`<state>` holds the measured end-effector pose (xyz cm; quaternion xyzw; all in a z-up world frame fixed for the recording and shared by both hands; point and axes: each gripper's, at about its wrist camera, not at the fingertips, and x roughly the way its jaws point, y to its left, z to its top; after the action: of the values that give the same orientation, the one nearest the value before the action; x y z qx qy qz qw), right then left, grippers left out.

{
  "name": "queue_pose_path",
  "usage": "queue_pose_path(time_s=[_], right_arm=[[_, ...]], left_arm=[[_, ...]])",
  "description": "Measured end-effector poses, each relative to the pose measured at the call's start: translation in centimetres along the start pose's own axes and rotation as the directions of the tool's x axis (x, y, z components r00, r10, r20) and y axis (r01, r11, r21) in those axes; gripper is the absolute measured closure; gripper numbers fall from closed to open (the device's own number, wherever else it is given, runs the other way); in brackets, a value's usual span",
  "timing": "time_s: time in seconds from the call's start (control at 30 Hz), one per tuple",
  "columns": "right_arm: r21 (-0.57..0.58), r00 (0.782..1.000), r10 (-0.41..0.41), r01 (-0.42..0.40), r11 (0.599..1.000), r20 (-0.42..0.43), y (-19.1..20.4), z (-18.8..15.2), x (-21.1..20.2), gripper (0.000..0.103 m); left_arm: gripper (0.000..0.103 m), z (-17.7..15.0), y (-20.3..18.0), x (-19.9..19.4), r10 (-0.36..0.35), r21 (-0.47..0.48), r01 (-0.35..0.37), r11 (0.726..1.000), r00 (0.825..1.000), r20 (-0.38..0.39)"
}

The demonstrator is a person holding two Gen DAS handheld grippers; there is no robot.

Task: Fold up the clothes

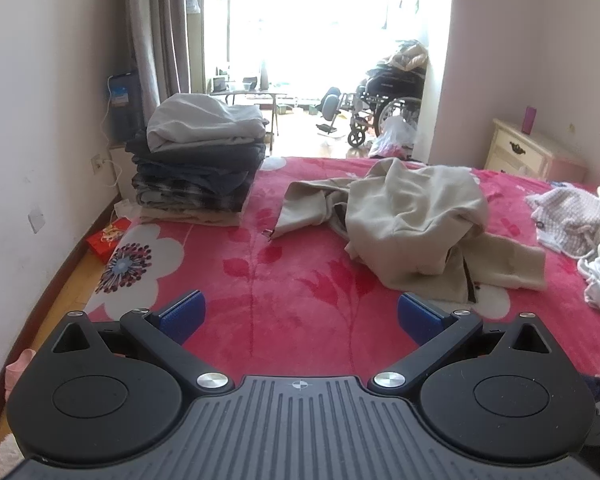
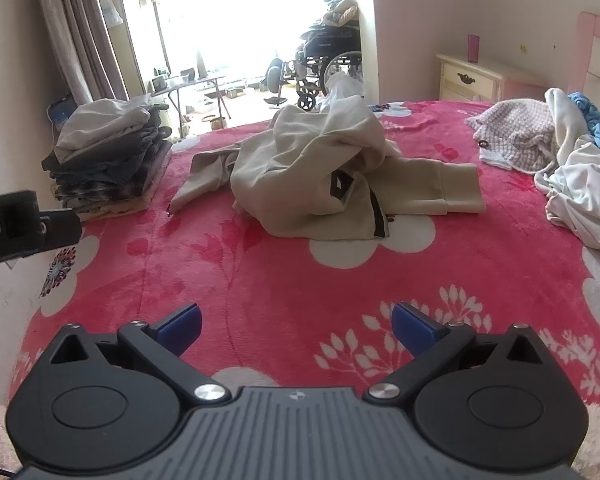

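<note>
My left gripper [image 1: 302,314] jaws wide and empty, my right gripper [image 2: 296,322] same, both over pink blanket [image 1: 260,280], crumpled beige hoodie [image 1: 416,216] mid-bed ahead, folded stack [image 1: 198,160] far left

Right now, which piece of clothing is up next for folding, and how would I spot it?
Start at the bed with the pink floral blanket. In its middle lies a crumpled beige zip-up hoodie, between the folded stack and the unfolded pile. It alone lies by itself, sleeves sprawled.
</note>
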<state>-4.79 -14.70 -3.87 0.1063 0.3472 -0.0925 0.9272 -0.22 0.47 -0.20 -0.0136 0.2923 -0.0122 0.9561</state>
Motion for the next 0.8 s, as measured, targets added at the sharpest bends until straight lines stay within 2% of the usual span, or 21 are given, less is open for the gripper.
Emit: queue_pose_path(time_s=[0.13, 0.23, 0.37, 0.63, 0.8], right_arm=[[-0.004, 1.000, -0.006, 0.006, 1.000, 0.004, -0.2, -0.3, 0.1, 0.000], [-0.001, 1.000, -0.013, 0.013, 1.000, 0.005, -0.4, -0.4, -0.4, 0.000], [0.004, 1.000, -0.020, 0.020, 1.000, -0.004, 0.1, 0.5, -0.5, 0.000], [0.013, 1.000, -0.017, 0.017, 1.000, -0.002, 0.2, 0.2, -0.6, 0.000], [0.016, 1.000, -0.019, 0.019, 1.000, -0.001, -0.2, 0.1, -0.5, 0.000]], left_arm=[[0.000, -0.4, 0.6, -0.1, -0.003, 0.004, 0.003, 1.000, 1.000, -0.015], [0.000, -0.6, -0.1, 0.2, 0.018, 0.032, -0.016, 0.999, 0.998, -0.054], [0.000, -0.8, 0.1, 0.7, 0.023, 0.008, -0.022, 1.000, 0.994, -0.105], [0.000, -1.0, 0.3, 1.2, 0.062, -0.001, -0.063, 0.998, 0.982, -0.180], [0.000, -1.2, -0.1, 1.1, 0.072, 0.020, -0.069, 0.997, 0.982, -0.176]])
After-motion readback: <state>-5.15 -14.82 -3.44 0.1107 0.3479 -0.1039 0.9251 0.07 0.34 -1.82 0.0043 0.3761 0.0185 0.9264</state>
